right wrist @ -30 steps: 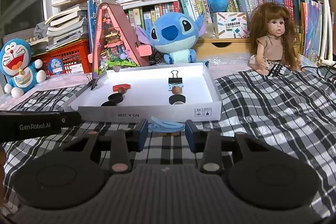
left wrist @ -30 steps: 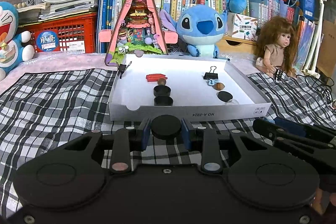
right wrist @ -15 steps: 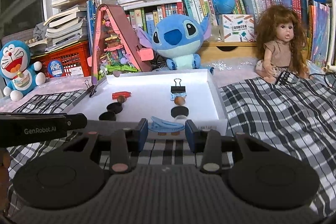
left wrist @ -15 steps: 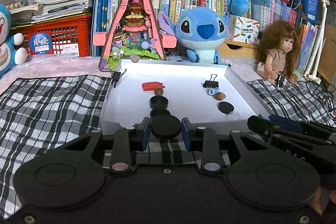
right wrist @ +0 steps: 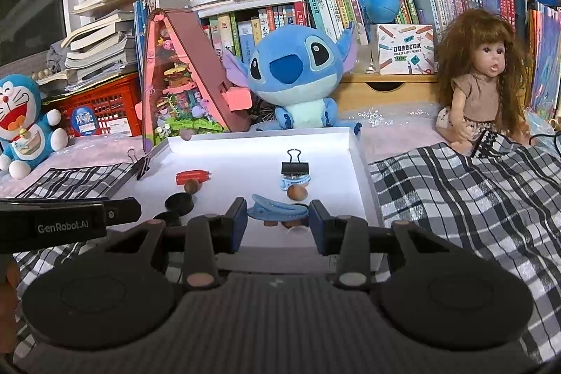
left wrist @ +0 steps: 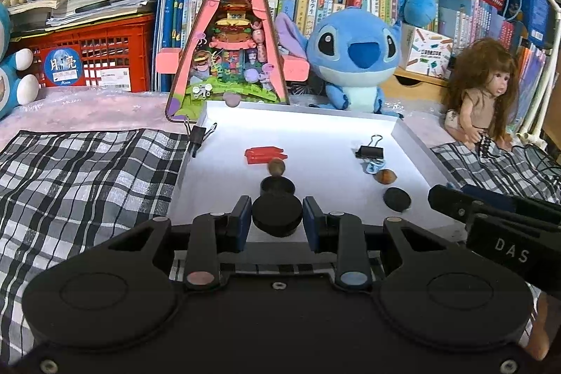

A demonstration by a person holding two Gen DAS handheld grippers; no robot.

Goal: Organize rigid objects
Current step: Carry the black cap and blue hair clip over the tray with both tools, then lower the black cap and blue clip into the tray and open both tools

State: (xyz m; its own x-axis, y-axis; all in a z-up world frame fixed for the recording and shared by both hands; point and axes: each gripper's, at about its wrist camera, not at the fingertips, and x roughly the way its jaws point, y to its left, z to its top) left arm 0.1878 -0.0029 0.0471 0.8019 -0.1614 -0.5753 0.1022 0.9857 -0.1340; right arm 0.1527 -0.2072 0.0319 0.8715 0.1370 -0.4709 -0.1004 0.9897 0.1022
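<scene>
1. Left gripper (left wrist: 277, 219) pinches a black round cap (left wrist: 277, 213), held over the white tray (left wrist: 413, 142)'s near edge.
2. Right gripper (right wrist: 277, 220) clamps a blue hair clip (right wrist: 277, 211) above the tray's front, seemingly near a hazelnut (right wrist: 296, 192).

Left view: tray (left wrist: 413, 142) near rim hidden behind the held black disc (left wrist: 277, 213) & gripper body. Right view: blue clip (right wrist: 277, 210) covers most of a black disc behind it; small bits under clip too small to ID.
</scene>
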